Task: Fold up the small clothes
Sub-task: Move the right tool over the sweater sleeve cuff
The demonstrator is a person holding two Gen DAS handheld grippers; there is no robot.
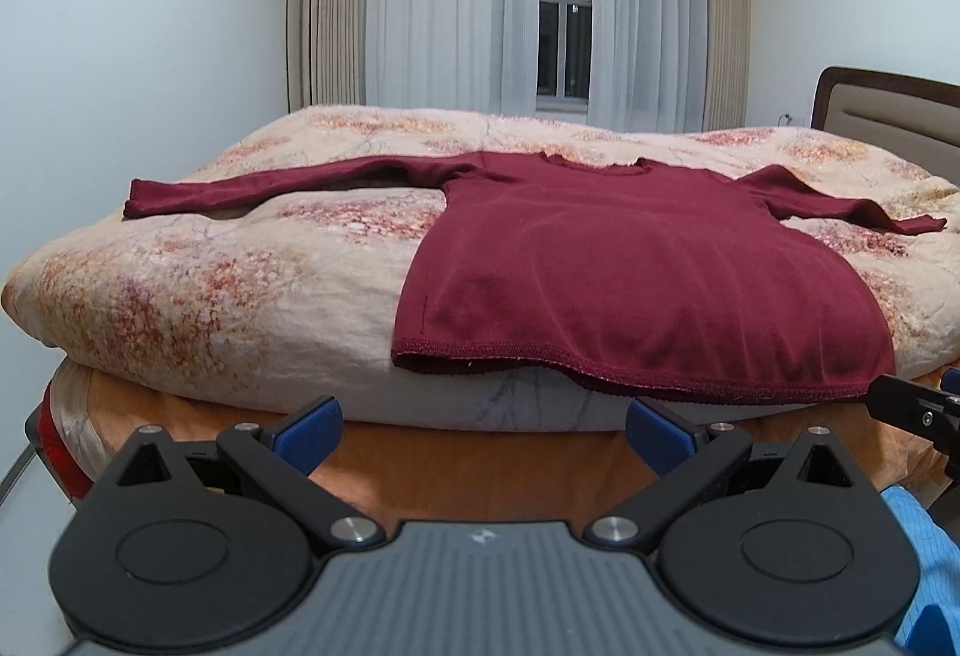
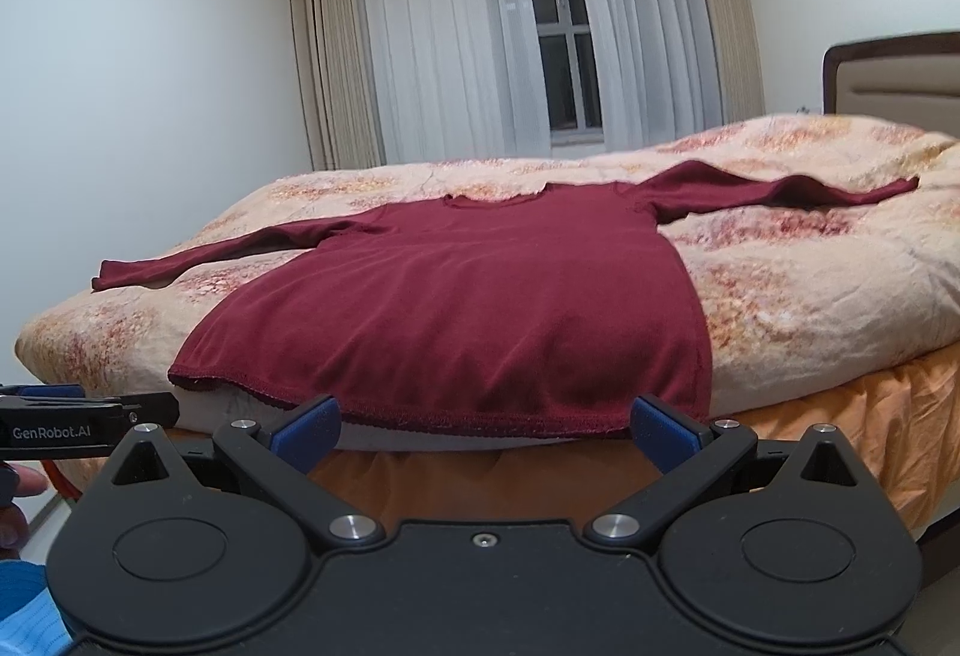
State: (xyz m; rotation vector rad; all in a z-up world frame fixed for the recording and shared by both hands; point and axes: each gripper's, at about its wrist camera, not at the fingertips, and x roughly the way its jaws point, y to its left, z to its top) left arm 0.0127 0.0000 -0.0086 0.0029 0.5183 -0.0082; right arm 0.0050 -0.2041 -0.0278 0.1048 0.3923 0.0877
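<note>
A dark red long-sleeved shirt (image 1: 630, 272) lies flat on the bed, both sleeves spread sideways, its hem at the near edge. It also shows in the right wrist view (image 2: 468, 308). My left gripper (image 1: 483, 431) is open and empty, just short of the hem, below its left part. My right gripper (image 2: 486, 431) is open and empty, just short of the hem near its right corner. The right gripper's tip shows in the left wrist view (image 1: 912, 410), and the left gripper's side shows in the right wrist view (image 2: 90, 416).
The shirt rests on a floral quilt (image 1: 198, 284) over an orange bed sheet (image 2: 840, 434). A headboard (image 2: 894, 80) stands at the right. Curtains and a window (image 1: 561, 8) are behind the bed. White walls stand on both sides.
</note>
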